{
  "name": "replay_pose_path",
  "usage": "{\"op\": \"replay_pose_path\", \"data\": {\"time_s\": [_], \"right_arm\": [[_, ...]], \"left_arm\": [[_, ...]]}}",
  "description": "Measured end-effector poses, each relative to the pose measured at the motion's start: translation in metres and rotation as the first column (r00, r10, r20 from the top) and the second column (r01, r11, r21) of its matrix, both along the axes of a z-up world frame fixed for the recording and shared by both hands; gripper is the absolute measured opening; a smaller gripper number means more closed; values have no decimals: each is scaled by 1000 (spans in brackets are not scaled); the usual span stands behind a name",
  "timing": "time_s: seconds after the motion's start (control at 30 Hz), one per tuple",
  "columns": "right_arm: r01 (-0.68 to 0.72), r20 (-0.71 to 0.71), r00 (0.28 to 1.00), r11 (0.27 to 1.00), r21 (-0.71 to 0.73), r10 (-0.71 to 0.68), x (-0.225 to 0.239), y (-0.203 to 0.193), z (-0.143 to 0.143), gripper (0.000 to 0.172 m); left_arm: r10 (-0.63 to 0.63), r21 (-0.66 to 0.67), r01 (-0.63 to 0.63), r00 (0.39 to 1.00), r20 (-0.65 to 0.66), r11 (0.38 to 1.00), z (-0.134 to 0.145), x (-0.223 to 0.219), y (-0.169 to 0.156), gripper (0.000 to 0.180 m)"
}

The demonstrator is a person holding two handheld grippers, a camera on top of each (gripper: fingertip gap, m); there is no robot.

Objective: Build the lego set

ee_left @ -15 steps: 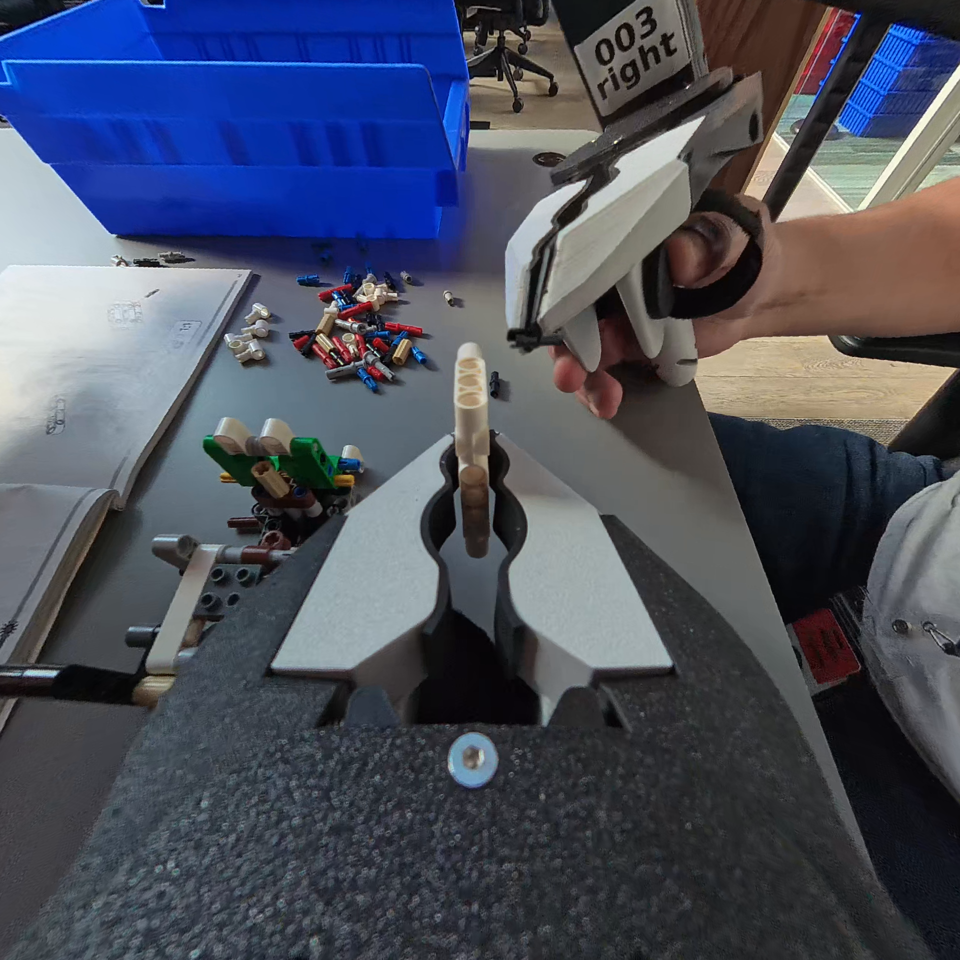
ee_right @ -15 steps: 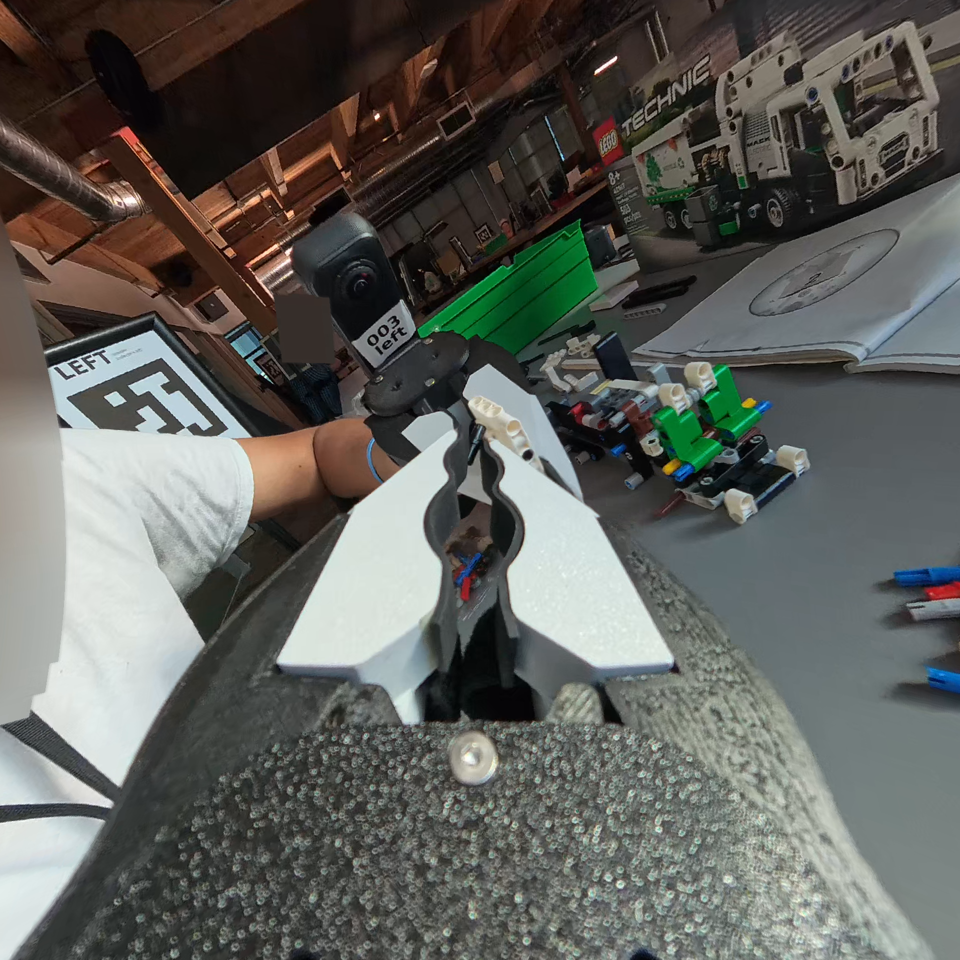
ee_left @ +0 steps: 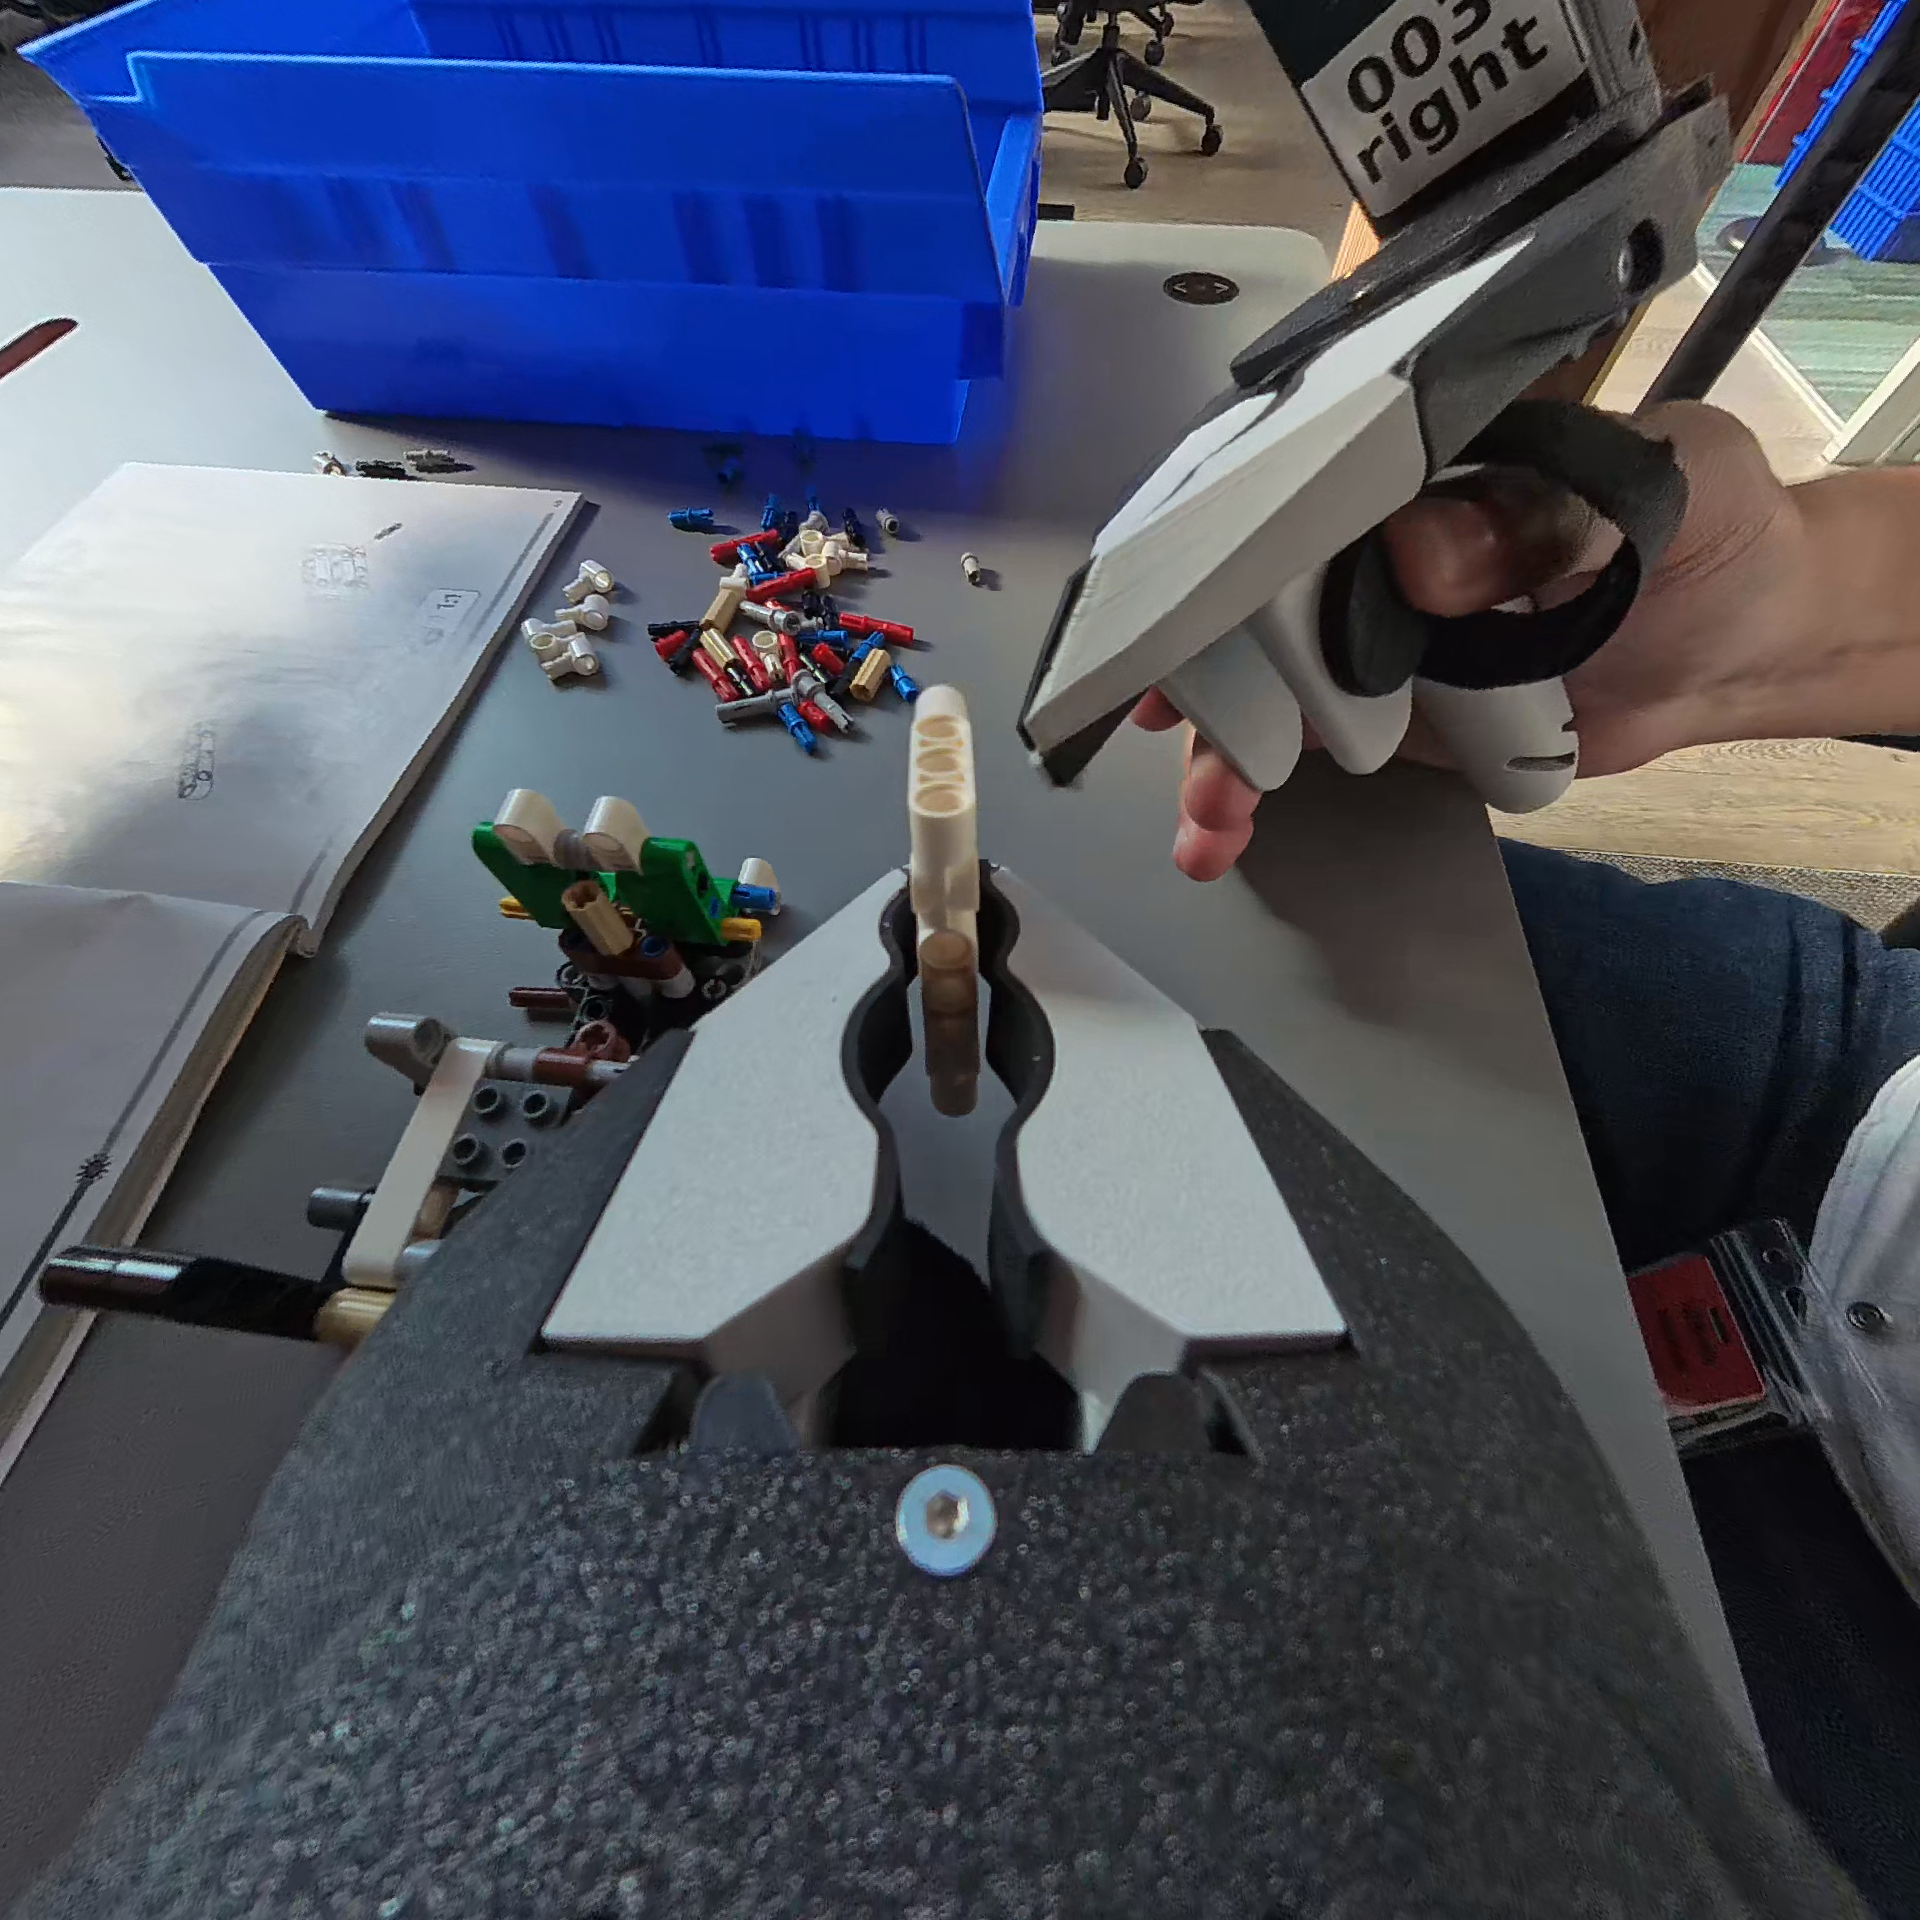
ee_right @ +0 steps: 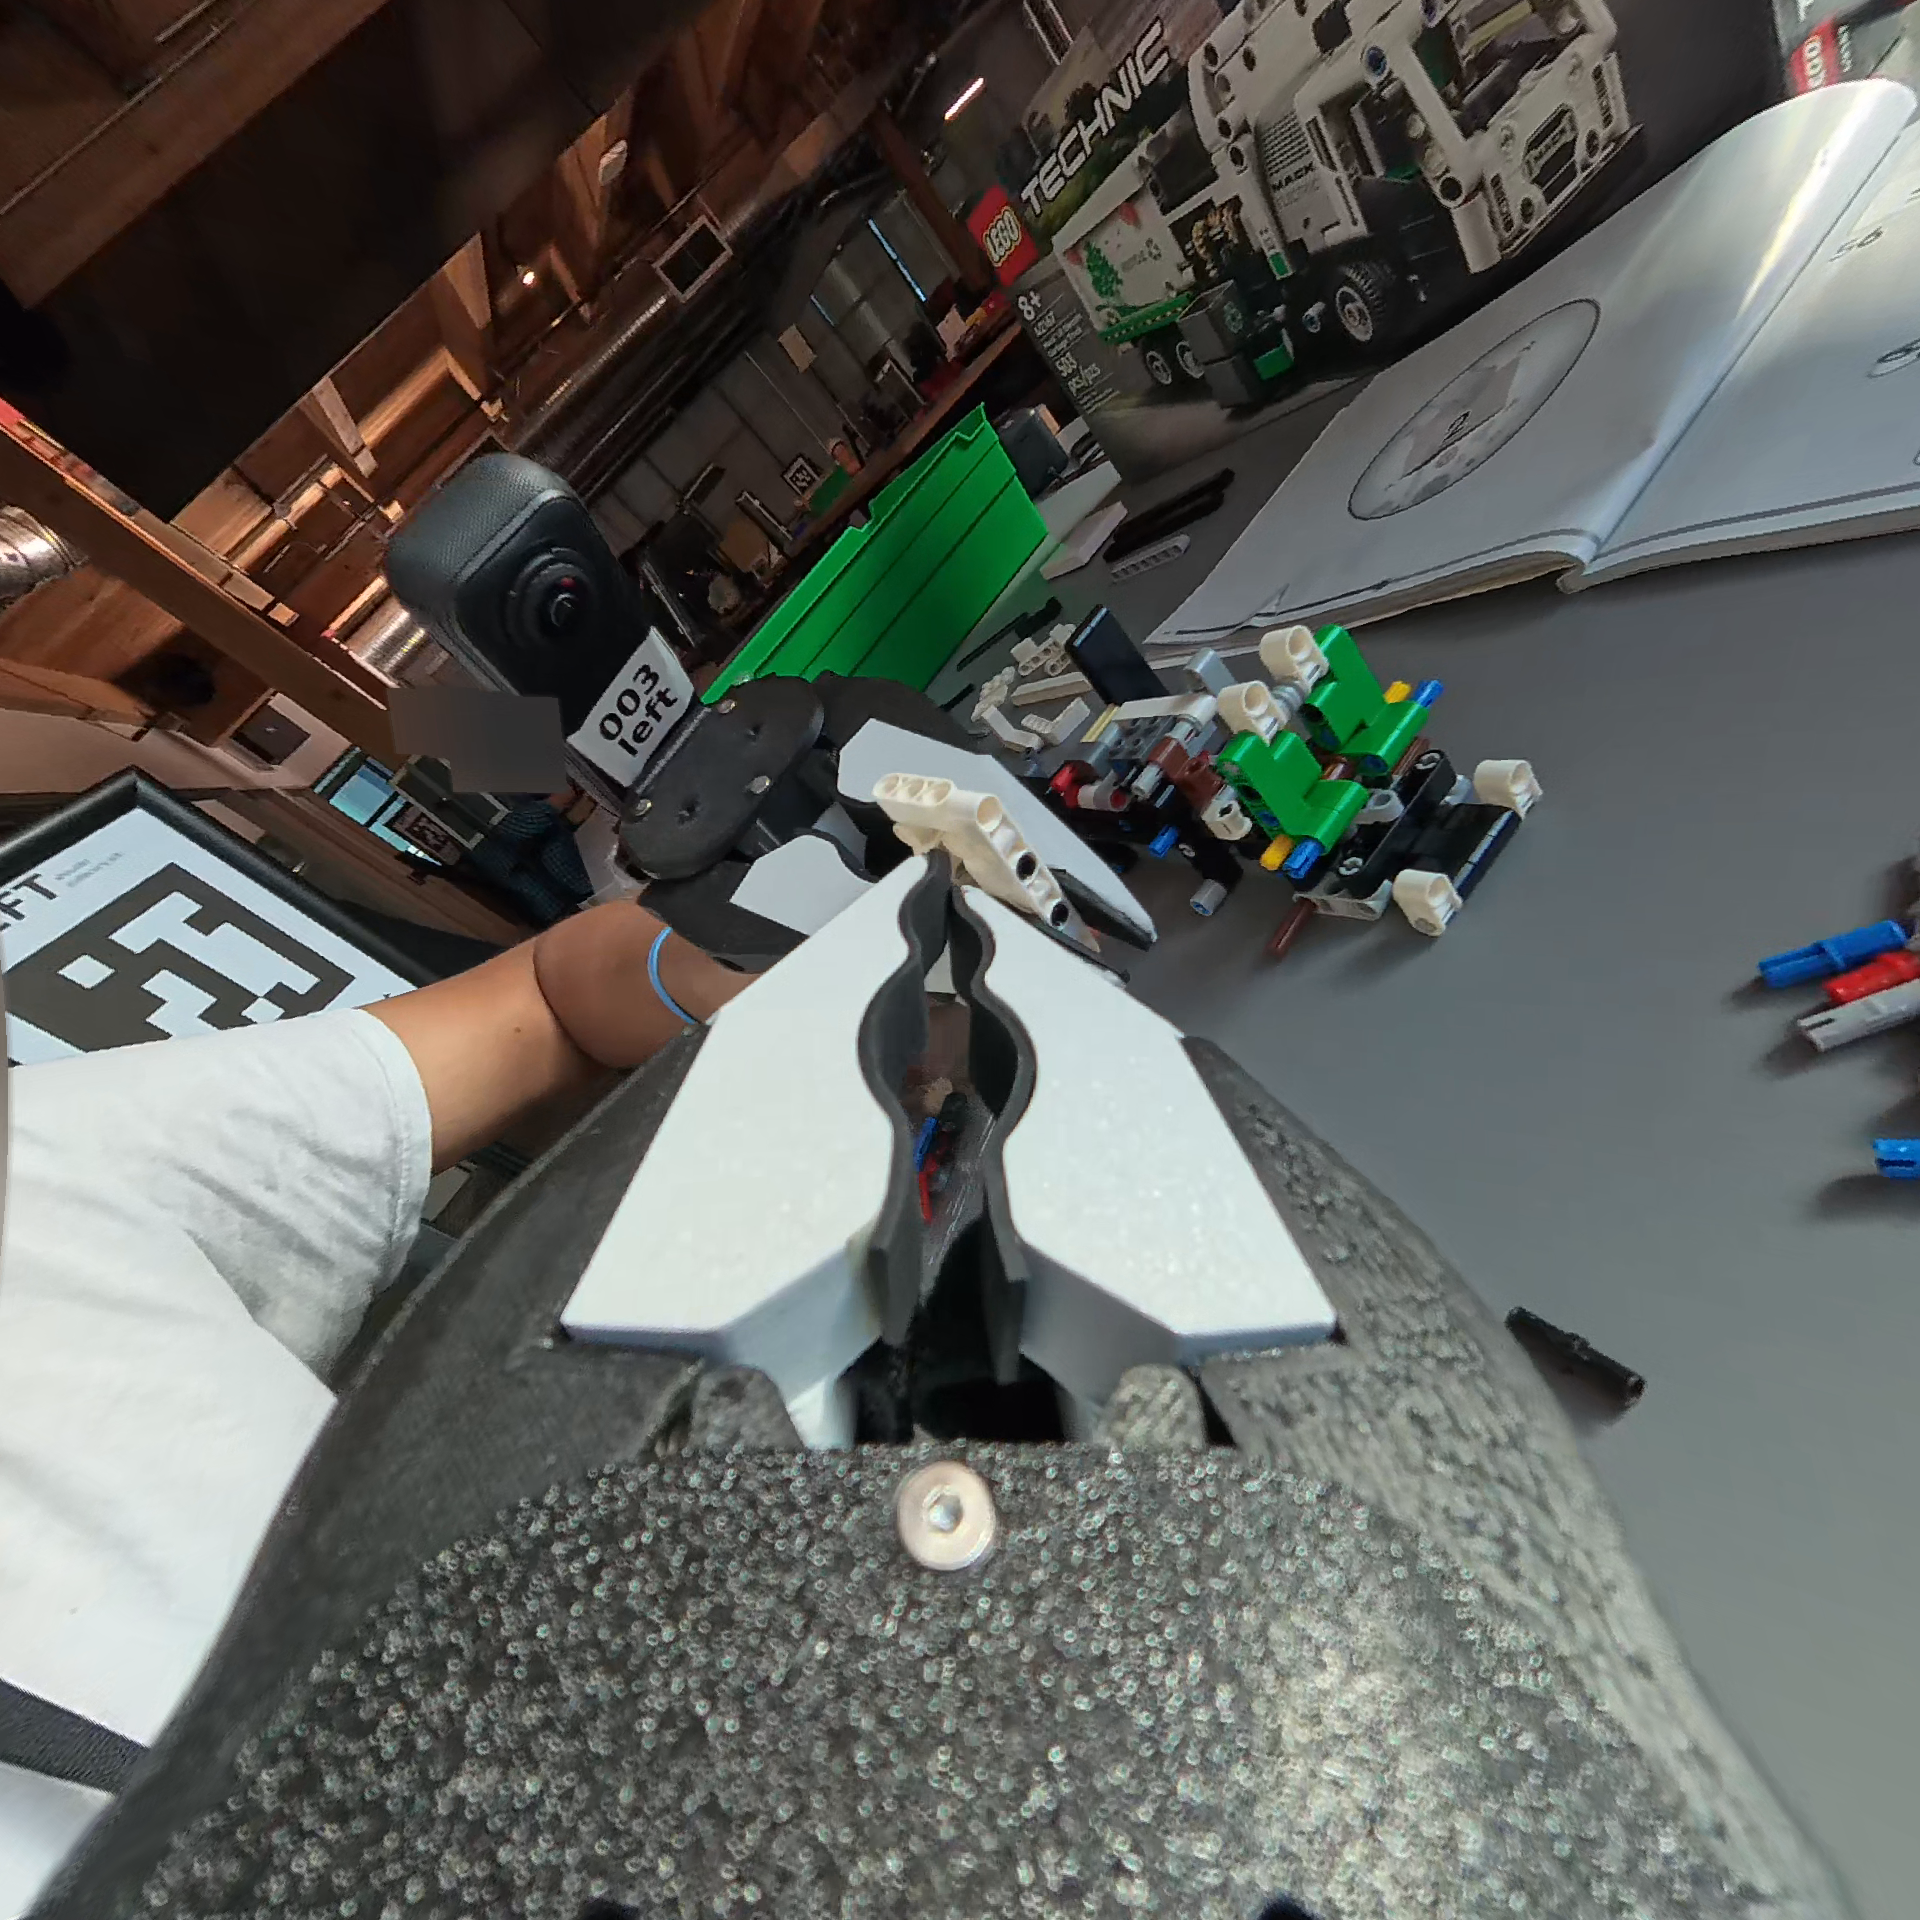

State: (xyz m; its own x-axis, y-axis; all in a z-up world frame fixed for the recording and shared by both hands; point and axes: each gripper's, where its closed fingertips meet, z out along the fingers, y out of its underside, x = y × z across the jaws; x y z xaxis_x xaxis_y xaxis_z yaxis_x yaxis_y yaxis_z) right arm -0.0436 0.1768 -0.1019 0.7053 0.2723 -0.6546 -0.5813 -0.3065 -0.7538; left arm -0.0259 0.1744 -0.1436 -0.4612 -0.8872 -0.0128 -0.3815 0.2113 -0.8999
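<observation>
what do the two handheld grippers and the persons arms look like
Both the left gripper and the right gripper have rough black foam-like bodies, pale grey wedge fingers lined with wavy black pads, and a silver screw. Each carries a labelled black camera. The person wears a white t-shirt and blue wristband.

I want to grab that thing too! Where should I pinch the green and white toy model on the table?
Probably across the two green blocks, coming down from above: they stand up above the rest with flat sides. The white caps are rounded and look slippery.
</observation>
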Motion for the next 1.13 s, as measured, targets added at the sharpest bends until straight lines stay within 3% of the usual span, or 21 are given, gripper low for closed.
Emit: {"op": "replay_pose_path", "data": {"time_s": [0.17,0.3,0.4,0.47,0.53,0.6,0.67,0.8,0.97,1.13], "right_arm": [[56,154,986,998,12,-57,3,2,-7,0],[-35,149,989,994,102,19,-11,-12,5,0],[-177,227,963,977,118,147,-41,-33,4,0],[-283,351,905,956,76,240,-72,-56,-9,0],[-384,544,783,923,38,303,-103,-83,-33,0],[-382,687,675,924,15,268,-117,-102,-62,0],[-322,732,634,946,-43,249,-116,-117,-91,1],[-304,682,612,915,-265,401,-109,-142,-140,15],[-323,561,703,899,-295,437,-99,-145,-139,0],[-322,565,673,876,-358,478,-90,-148,-157,1]], "left_arm": [[1,-6,-2,1000,-8,1000,-1,0,1,5],[-18,-6,18,1000,-8,1000,-1,-1,-2,5],[-20,-8,20,1000,1,1000,1,-3,-2,5],[-24,4,24,1000,-3,1000,-1,-4,-3,5],[-23,15,23,1000,1,1000,-1,-5,-4,5],[-24,21,24,1000,-2,999,-2,-5,-4,5],[-27,24,27,1000,-11,999,-3,-5,-5,5],[-31,25,32,999,-11,999,-3,-6,-5,5],[-42,36,42,999,-10,998,-4,-7,-7,5],[-45,31,45,999,-13,998,-4,-7,-8,5]]}}
